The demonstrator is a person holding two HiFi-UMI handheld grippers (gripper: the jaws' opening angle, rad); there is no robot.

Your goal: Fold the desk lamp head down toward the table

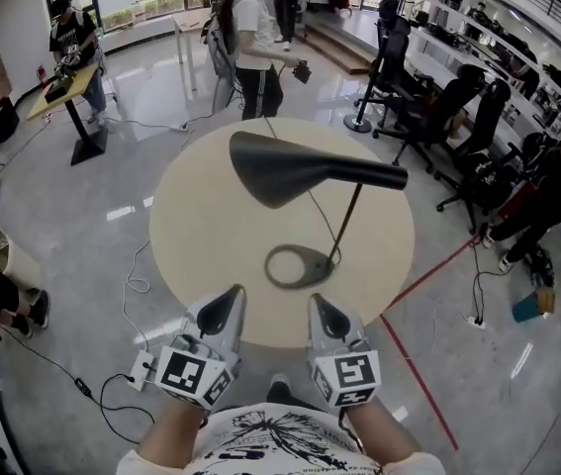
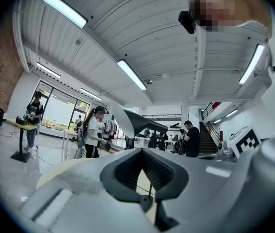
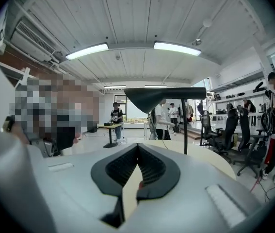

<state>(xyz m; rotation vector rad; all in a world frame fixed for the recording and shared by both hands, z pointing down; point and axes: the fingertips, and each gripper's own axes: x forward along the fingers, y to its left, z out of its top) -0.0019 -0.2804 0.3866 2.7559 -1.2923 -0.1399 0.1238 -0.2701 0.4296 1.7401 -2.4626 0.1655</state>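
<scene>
We found the black desk lamp (image 1: 334,228) standing on the round counter (image 1: 196,231); its ringed base (image 1: 298,265) sat toward the near edge, right of the middle; its thin stem (image 1: 349,221) leaned up toward the right edge; its cone-shaped head (image 1: 285,169) lay about level above the counter's middle, wide end toward the left edge; the left hand-held gripper (image 1: 231,295) and the right hand-held gripper (image 1: 319,301) hung side by side at the near edge, both apart from the lamp; each had its jaws pressed together on nothing.
</scene>
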